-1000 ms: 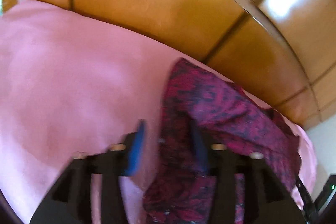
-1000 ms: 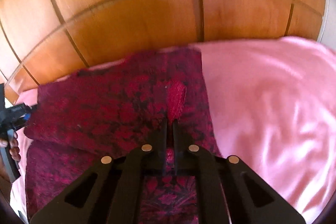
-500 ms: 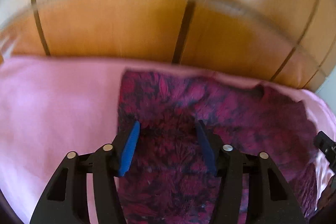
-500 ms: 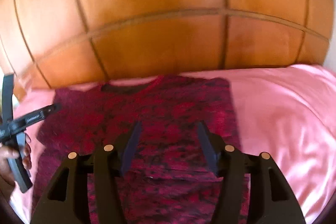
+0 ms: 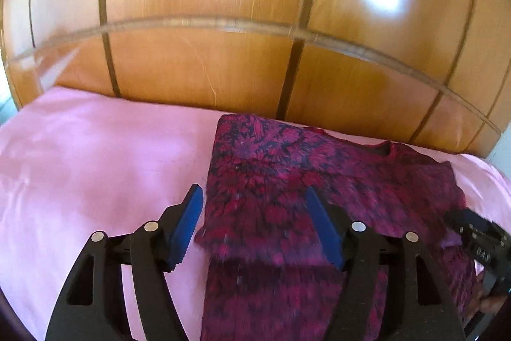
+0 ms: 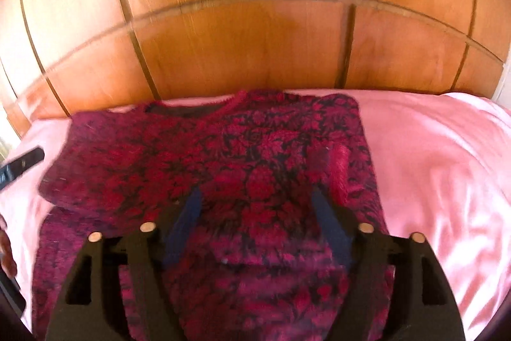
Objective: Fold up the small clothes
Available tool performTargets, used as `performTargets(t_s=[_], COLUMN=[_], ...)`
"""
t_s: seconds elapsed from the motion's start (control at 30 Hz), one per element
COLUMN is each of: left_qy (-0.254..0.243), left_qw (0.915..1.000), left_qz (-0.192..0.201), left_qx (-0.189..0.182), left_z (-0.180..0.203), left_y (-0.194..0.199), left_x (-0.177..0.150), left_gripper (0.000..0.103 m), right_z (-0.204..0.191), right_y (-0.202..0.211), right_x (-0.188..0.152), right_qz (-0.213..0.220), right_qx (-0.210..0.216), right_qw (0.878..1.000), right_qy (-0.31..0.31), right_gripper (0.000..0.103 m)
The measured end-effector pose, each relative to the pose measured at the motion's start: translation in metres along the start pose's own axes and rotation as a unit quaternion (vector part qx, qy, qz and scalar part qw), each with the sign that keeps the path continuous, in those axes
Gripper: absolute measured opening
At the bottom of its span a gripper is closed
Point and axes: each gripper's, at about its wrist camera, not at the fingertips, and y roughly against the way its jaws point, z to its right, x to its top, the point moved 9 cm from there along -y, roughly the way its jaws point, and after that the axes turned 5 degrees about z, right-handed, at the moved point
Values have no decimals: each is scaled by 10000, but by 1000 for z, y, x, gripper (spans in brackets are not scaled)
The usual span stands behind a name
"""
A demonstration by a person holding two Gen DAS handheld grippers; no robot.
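A dark red patterned sweater (image 5: 287,181) lies flat on a pink bedsheet (image 5: 95,165), neckline toward the headboard, both sleeves folded in over the body. It also shows in the right wrist view (image 6: 223,165). My left gripper (image 5: 255,213) is open and empty, hovering over the sweater's left edge. My right gripper (image 6: 255,219) is open and empty above the sweater's middle. A folded cuff (image 6: 338,168) lies on the sweater's right side. The right gripper's tip (image 5: 479,242) shows at the right edge of the left wrist view.
A wooden panelled headboard (image 5: 223,69) stands right behind the sweater. The pink sheet (image 6: 447,165) spreads on both sides. The left gripper's tip (image 6: 22,165) and a hand show at the left edge of the right wrist view.
The right gripper let go of the sleeve cuff and opened. Both grippers drew back from the sweater and now face the headboard squarely.
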Motion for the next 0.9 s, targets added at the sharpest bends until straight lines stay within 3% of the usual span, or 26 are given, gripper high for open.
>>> performTargets(t_s=[0.13,0.47,0.6,0.9], left_qy=[-93,-83,-233,-349], left_qw=[9999,9999,9996,9993], left_qz=[124,5,151,-123], left_qx=[-38,-103,24,65], left_z=[8,-2,-9,-24], left_y=[31,91,111,132], left_x=[-10,-54,-67,-108], left_gripper=[66,66,66,66], right_z=[4,17,16,13], right_y=[27,66,73,94], right_x=[-12,-87,-109,-117], right_qz=[36,-637,-714,-640], right_qx=[44,10,9,59], right_qw=[9999,9975,9966,9971], right_qy=[-96,-312,-410,-409], right_gripper=[80,90,91,93])
